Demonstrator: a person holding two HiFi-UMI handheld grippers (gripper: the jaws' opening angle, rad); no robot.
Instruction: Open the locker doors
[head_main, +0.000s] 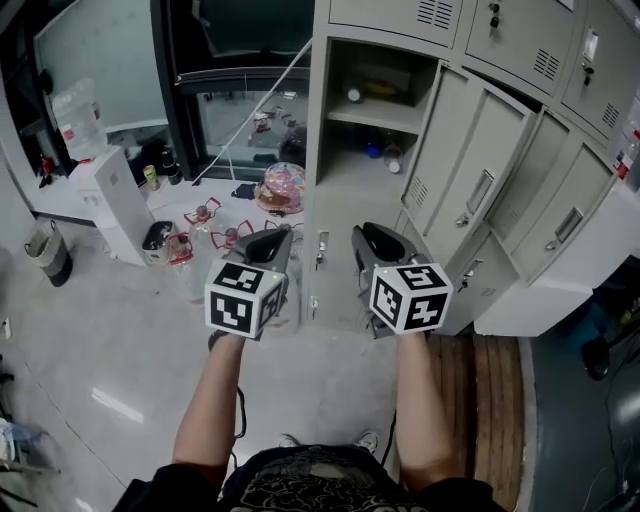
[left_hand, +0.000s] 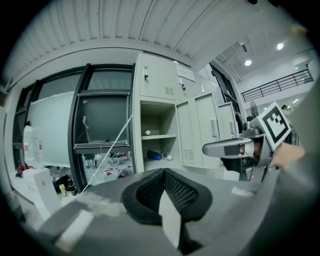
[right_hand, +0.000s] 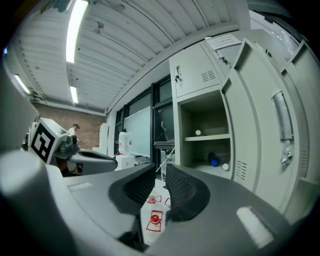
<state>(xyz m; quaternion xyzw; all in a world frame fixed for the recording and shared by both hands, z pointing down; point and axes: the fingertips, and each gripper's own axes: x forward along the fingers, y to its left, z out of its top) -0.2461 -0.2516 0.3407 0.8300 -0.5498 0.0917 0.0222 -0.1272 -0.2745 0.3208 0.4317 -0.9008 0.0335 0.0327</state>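
A grey bank of lockers (head_main: 525, 40) stands ahead and to the right. One compartment (head_main: 375, 110) is open, its door (head_main: 470, 170) swung out to the right; a shelf and some bottles (head_main: 385, 150) show inside. The door below it (head_main: 345, 230) and the doors to the right (head_main: 560, 210) are closed. My left gripper (head_main: 272, 240) is shut with nothing in it, well short of the lockers. My right gripper (head_main: 372, 235) hangs beside it, its pads a narrow gap apart and empty. The open compartment (left_hand: 155, 135) also shows in the left gripper view and, as (right_hand: 205, 137), in the right gripper view.
A white cabinet (head_main: 115, 200) and a bin (head_main: 50, 255) stand at the left. Small red-marked items (head_main: 205, 215) and a pink-filled clear container (head_main: 283, 185) lie on the floor before a dark window frame. A wooden strip (head_main: 490, 400) runs along the floor at the right.
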